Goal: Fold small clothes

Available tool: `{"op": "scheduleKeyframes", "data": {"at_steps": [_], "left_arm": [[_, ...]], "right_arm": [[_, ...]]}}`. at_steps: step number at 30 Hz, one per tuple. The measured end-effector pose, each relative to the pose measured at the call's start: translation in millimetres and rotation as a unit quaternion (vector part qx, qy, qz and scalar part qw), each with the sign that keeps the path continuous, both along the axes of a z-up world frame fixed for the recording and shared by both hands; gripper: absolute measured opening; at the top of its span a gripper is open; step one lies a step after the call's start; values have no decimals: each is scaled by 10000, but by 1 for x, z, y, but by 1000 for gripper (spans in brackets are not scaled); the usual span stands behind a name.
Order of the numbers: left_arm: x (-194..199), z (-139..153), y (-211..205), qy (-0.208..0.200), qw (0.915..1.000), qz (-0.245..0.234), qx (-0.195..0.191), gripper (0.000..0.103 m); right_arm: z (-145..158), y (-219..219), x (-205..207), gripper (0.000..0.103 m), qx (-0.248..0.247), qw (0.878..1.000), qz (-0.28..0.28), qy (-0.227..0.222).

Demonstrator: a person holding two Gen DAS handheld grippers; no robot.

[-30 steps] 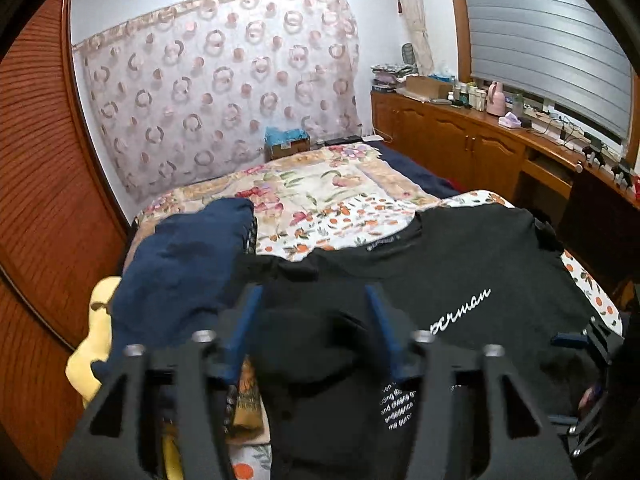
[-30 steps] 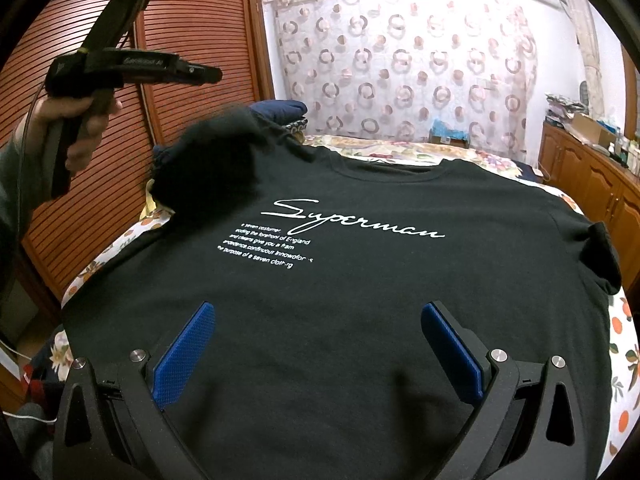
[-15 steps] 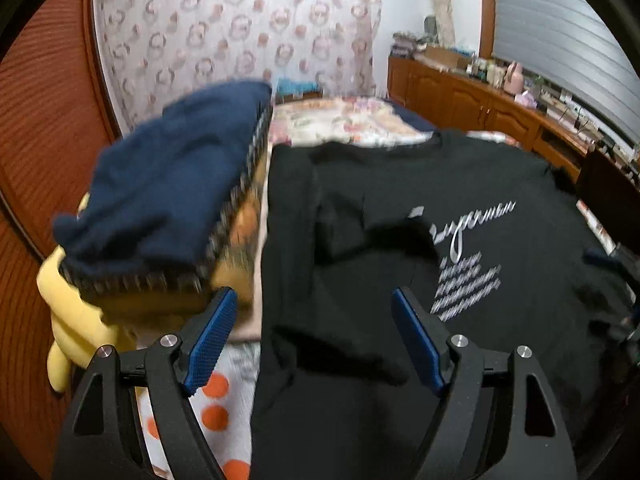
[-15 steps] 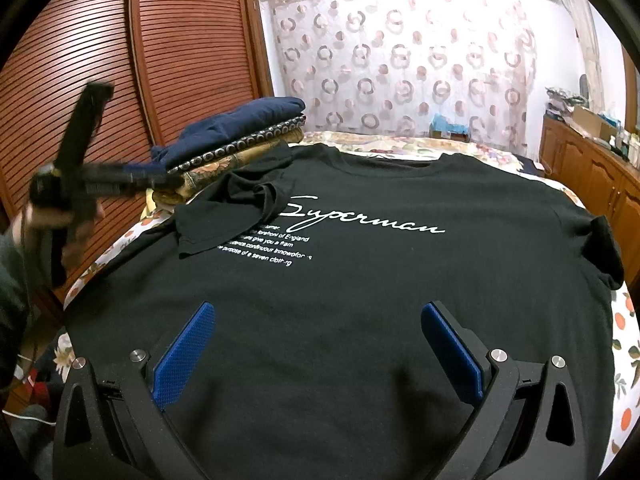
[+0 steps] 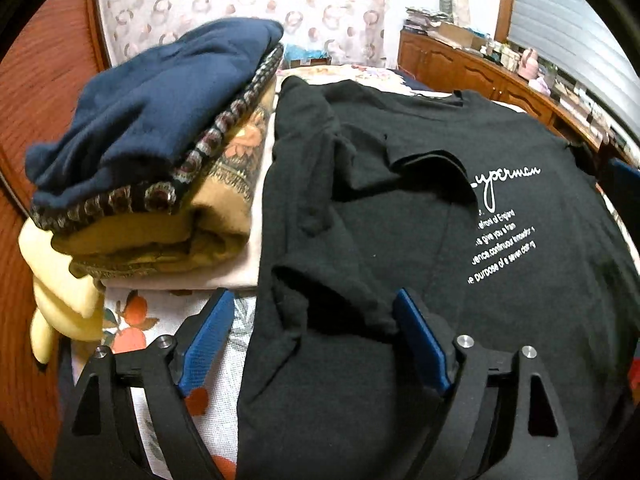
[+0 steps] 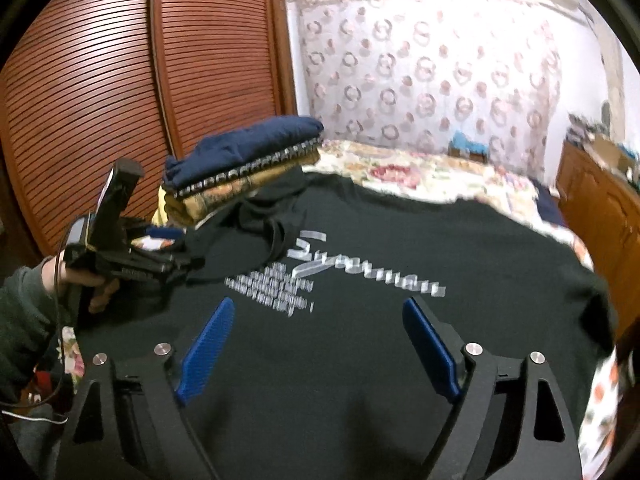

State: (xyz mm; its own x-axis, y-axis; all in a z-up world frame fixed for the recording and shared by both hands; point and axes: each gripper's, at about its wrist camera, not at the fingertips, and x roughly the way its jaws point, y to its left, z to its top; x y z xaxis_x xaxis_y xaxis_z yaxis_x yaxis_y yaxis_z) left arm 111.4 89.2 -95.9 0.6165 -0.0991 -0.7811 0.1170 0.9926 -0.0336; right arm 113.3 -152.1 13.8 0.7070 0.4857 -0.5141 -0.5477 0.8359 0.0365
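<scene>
A black T-shirt with white "Superman" lettering lies flat on the bed, and its left sleeve is folded in over the chest. My left gripper sits low at the shirt's left side edge. Its jaws are opening, and a ridge of black cloth lies between the pads without being pinched. In the right wrist view a hand holds that left gripper at the left of the T-shirt. My right gripper hovers over the shirt's lower middle with its jaws closing and only flat cloth below them.
A stack of folded clothes, navy on top, stands beside the shirt's left shoulder, also visible as the stack. Louvred wooden wardrobe doors run along the left. A cluttered wooden cabinet lines the right. Floral bedsheet extends behind.
The left gripper came down from above to the shirt's left edge, released the sleeve, which now lies folded over the chest, and widened. The right gripper rose slightly and its jaws narrowed.
</scene>
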Motion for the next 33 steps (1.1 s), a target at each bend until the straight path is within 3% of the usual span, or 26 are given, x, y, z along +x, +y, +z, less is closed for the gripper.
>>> {"op": "scheduleKeyframes", "data": {"at_steps": [2,6,9,13,19,21,23,25,31,33], "left_arm": [[1,-2,4,51,9999,96,1,95],[3,-4,7,119,9997,236,8,103],[3,-4,10,116,9997,234,4,103],[4,-4,10,117,9997,236,1,103],[3,-4,10,117,9996,239,3,103],[3,-5,11,117,9996,239,3,103],[3,-4,11,118,9996,240,4,103],[3,-4,10,119,9996,241,4,103],[3,-4,10,119,9996,244,5,103],[3,-5,11,120,9996,243,4,103]], "right_arm": [[6,7,14,86,-38,9999,107,-41],[7,28,48,86,-81,9993,356,104],[-3,53,80,85,-227,9978,564,276],[-21,89,117,70,-461,9944,724,612],[-50,131,162,64,-764,9897,719,974],[-56,140,170,50,-920,9887,664,984],[-59,144,177,26,-1050,9887,577,895],[-58,143,178,15,-945,9904,476,889],[-49,105,186,15,-596,9940,-309,859],[-47,98,187,21,-646,9938,-418,805]]}}
